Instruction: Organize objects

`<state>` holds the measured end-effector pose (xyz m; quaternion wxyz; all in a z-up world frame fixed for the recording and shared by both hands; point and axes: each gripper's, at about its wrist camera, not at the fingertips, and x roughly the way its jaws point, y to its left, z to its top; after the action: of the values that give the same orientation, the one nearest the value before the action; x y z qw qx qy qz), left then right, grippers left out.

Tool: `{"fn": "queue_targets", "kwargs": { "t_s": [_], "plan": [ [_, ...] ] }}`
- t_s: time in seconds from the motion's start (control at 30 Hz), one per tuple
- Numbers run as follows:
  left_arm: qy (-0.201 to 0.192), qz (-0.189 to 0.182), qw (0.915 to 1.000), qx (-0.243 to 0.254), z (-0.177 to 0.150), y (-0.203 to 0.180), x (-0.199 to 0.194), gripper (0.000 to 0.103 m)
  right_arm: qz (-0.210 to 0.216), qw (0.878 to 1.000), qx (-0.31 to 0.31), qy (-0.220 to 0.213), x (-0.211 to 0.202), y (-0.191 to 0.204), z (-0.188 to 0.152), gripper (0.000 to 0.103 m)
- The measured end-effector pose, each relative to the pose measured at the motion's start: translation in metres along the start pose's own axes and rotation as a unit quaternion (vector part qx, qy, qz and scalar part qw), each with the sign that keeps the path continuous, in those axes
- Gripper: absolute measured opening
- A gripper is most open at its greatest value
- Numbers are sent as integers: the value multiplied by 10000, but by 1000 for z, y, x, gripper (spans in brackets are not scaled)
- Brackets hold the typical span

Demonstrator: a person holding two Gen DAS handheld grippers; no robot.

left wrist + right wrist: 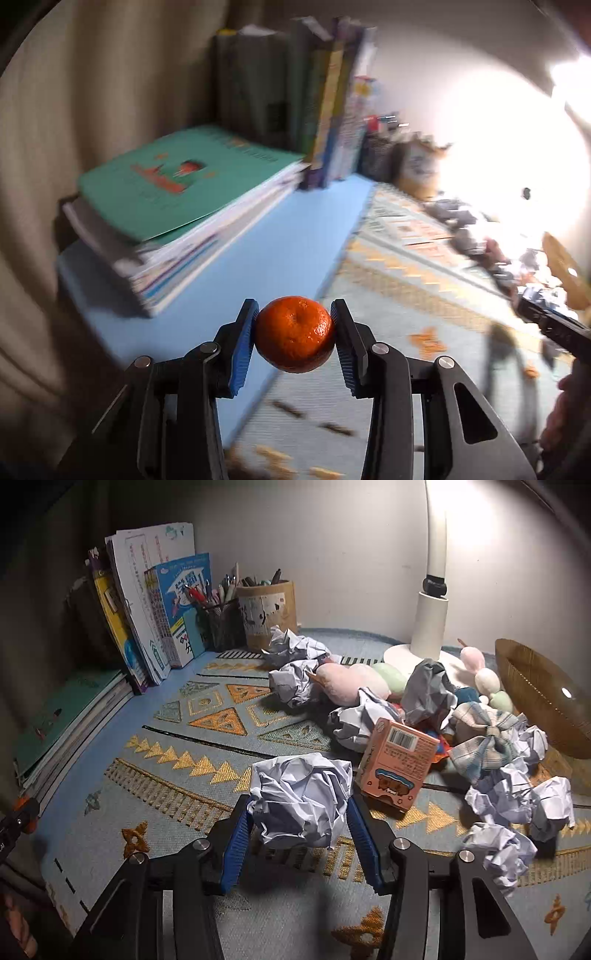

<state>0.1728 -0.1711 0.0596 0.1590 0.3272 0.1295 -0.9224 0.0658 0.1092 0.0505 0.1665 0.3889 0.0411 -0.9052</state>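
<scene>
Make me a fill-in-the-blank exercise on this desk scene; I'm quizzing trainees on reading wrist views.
1. The left tongs are shut on a ____.
2. The right tongs grip a ball of crumpled ____.
3. The pink carton lies right of that ball, in front of the white ____ base.
4. The teal book lies on top of a ____ of books.

Missing words: tangerine; paper; lamp; stack

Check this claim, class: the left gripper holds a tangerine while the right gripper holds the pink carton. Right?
Not quite. The right wrist view shows the right gripper holding a crumpled paper ball; the pink carton stands free behind it. The left gripper does hold the tangerine.
</scene>
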Motion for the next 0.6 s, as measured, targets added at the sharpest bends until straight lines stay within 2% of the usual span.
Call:
{"fn": "queue_targets", "kwargs": {
  "t_s": [0.07, 0.13, 0.23, 0.27, 0.3, 0.37, 0.4, 0.47, 0.53, 0.6],
  "plan": [
    [-19, -515, 9985, 173, 3, -26, -5, 37, -34, 9998, 102, -142, -23, -16, -1, 51],
    [-13, -1016, 9941, 376, 4, -59, -6, 37, -270, 9989, 234, -300, -47, -34, -3, 51],
    [66, -1628, 9838, 742, 10, -108, -1, 37, -491, 9954, 475, -673, -79, -75, -13, 51],
    [67, -1828, 9793, 871, 9, -122, -3, 37, -683, 9938, 548, -678, -88, -89, -16, 51],
    [78, -2000, 9745, 1010, 11, -138, 0, 37, -860, 9923, 611, -650, -94, -104, -19, 51],
    [106, -2270, 9657, 1254, 7, -173, 2, 37, -901, 9914, 816, -475, -99, -134, -30, 51],
    [153, -2373, 9621, 1338, 4, -186, 6, 37, -865, 9911, 949, -344, -98, -147, -37, 51],
    [262, -2559, 9556, 1440, -6, -210, 16, 37, -1075, 9884, 1069, -19, -91, -161, -46, 52],
    [463, -2621, 9537, 1403, -19, -225, 30, 37, -1203, 9867, 1079, 188, -82, -169, -56, 52],
    [629, -2611, 9529, 1411, -29, -235, 40, 37, -1082, 9868, 1156, 337, -69, -178, -63, 52]
  ]
}}
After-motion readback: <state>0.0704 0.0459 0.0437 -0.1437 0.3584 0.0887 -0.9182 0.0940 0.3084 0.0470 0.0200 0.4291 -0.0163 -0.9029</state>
